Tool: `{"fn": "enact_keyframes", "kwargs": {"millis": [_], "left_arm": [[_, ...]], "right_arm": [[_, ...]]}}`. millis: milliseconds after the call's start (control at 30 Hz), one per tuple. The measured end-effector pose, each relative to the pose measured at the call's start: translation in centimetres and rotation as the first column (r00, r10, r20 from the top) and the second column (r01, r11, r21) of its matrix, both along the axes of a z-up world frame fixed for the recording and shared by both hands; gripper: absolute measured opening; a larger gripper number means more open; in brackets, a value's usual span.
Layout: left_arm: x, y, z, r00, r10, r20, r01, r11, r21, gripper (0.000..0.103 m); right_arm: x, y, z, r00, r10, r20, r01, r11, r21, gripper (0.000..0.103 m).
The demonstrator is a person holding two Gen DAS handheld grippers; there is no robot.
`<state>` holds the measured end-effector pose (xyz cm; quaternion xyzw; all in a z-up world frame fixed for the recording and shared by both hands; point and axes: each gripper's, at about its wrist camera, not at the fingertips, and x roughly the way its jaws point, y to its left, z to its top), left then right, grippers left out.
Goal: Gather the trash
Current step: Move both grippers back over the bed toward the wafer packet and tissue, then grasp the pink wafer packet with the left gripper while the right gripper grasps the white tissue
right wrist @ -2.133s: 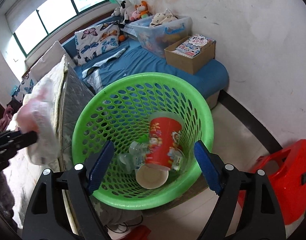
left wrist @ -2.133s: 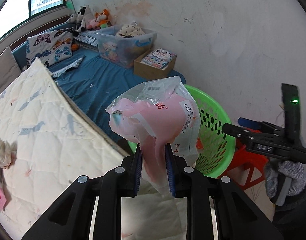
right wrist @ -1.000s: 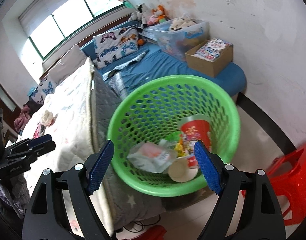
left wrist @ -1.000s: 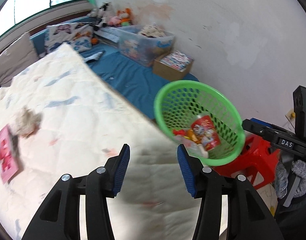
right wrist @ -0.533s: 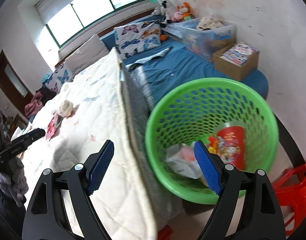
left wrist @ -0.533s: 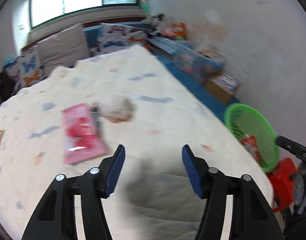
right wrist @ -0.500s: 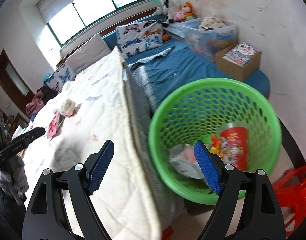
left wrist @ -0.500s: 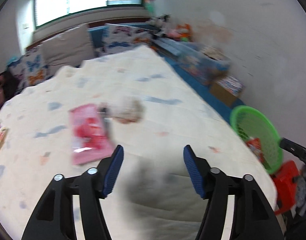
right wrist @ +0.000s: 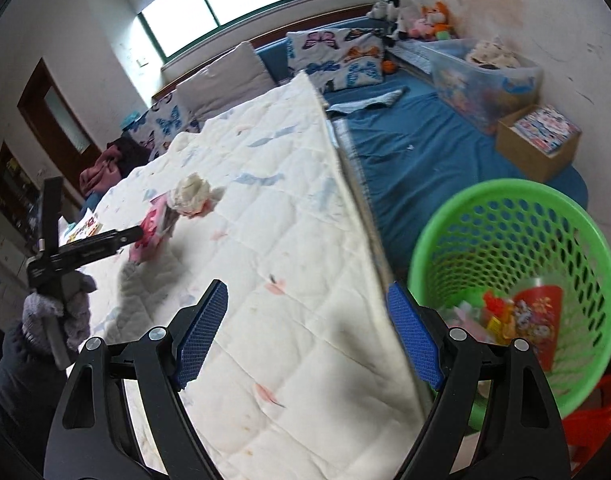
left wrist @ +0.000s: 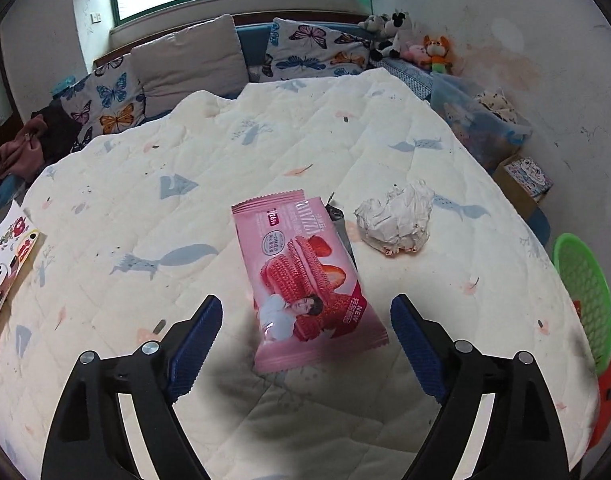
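Note:
A pink snack wrapper (left wrist: pixel 301 280) lies flat on the white quilt (left wrist: pixel 185 220). My left gripper (left wrist: pixel 305 308) hovers just above its near end. The jaws are opening and straddle the wrapper without pressing on it. A crumpled white paper ball (left wrist: pixel 397 220) rests to the wrapper's right. In the right wrist view my right gripper (right wrist: pixel 307 296) stands open and empty over the mattress edge. The green basket (right wrist: pixel 485 240) sits to its right on the floor, with a red cup (right wrist: pixel 539 312) and wrappers inside. That view also shows the left gripper (right wrist: pixel 133 234) by the wrapper (right wrist: pixel 149 236) and the paper ball (right wrist: pixel 193 196).
A printed card (left wrist: pixel 9 264) lies at the quilt's left edge. Butterfly pillows (left wrist: pixel 305 52) line the headboard. A clear plastic bin (right wrist: pixel 485 76) and a cardboard box (right wrist: pixel 541 140) sit on the blue mat by the wall. A red stool (right wrist: pixel 593 412) stands beside the basket.
The pink-and-white bag left my left gripper and now lies in the basket. The left gripper swung from the basket to over the bed and widened. The right view turned toward the bed.

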<state>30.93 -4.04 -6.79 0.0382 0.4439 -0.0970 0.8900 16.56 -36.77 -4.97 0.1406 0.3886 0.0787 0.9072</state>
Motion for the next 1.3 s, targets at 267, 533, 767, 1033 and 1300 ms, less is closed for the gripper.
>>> {"fn": "enact_keyframes", "kwargs": {"millis": [267,533,767,1033,1300], "left_arm": [[1.8,-0.8,-1.4,0.999,-0.021,-0.034,0.022,1.0,0.02,0.089],[2.8,-0.4,-2.8,0.998,0.002,-0.065,0.0,1.0,0.032,0.089],[2.4,0.3,-2.9,0.997,-0.009,-0.075,0.01,1.0,0.011,0.066],[0.9,2.5,-1.0,0.999,-0.005,-0.032,0.004,0.999,-0.041,0.058],[-1.0,5.8,1.3,1.0,0.024,0.009,-0.023,0.997,-0.076,0.058]], "right_arm": [[2.8,2.8,0.1,0.998,0.061,-0.012,-0.061,0.998,-0.02,0.082],[4.8,5.0,-0.2,0.994,0.105,-0.027,-0.106,0.994,-0.039,0.082],[6.6,7.0,-0.5,0.99,0.138,-0.038,-0.14,0.988,-0.059,0.082],[9.3,10.2,-0.8,0.979,0.197,-0.047,-0.2,0.978,-0.065,0.082],[12.9,14.6,-1.4,0.967,0.251,-0.052,-0.254,0.964,-0.072,0.082]]}}
